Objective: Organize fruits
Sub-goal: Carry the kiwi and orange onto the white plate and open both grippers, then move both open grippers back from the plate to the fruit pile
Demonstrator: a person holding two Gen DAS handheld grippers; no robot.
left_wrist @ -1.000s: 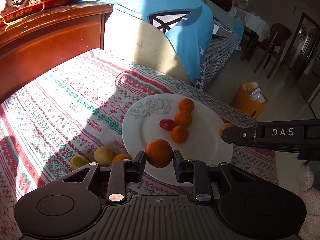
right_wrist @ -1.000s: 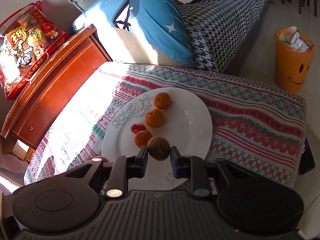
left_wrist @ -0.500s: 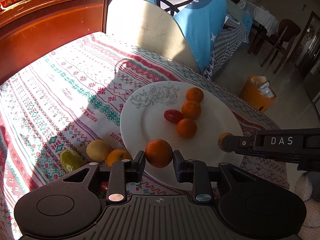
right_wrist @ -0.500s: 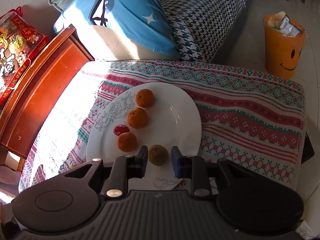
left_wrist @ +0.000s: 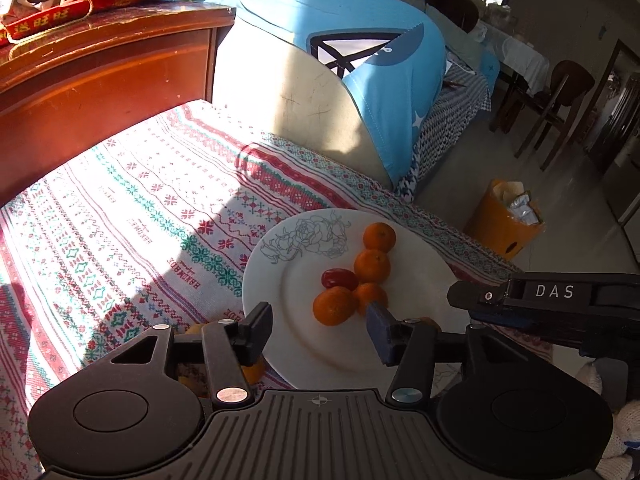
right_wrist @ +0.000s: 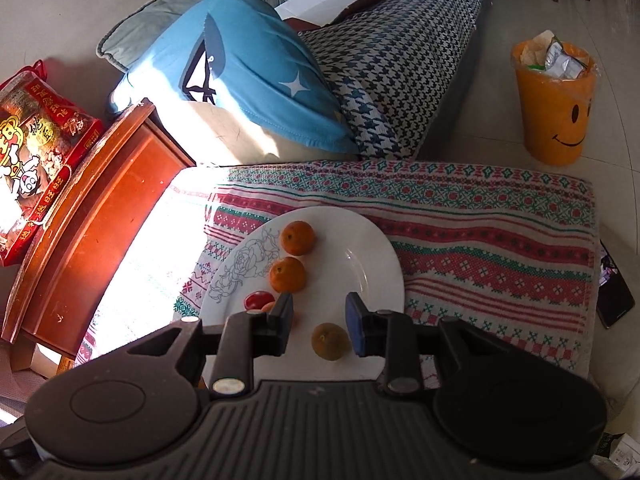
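left gripper (left_wrist: 318, 330) just opened, bright orange (left_wrist: 334, 306) dropped onto white plate (left_wrist: 416, 264), right gripper (right_wrist: 319, 324) parted around dull brownish orange (right_wrist: 329, 341)

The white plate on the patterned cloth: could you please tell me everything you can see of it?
The white plate is round, glossy and looks ceramic, with a grey line-drawn rose near its far-left rim. It lies flat on the patterned cloth. On it sit four small oranges in a row, a red tomato and a duller brownish fruit. Neither gripper's jaws appear to touch it.
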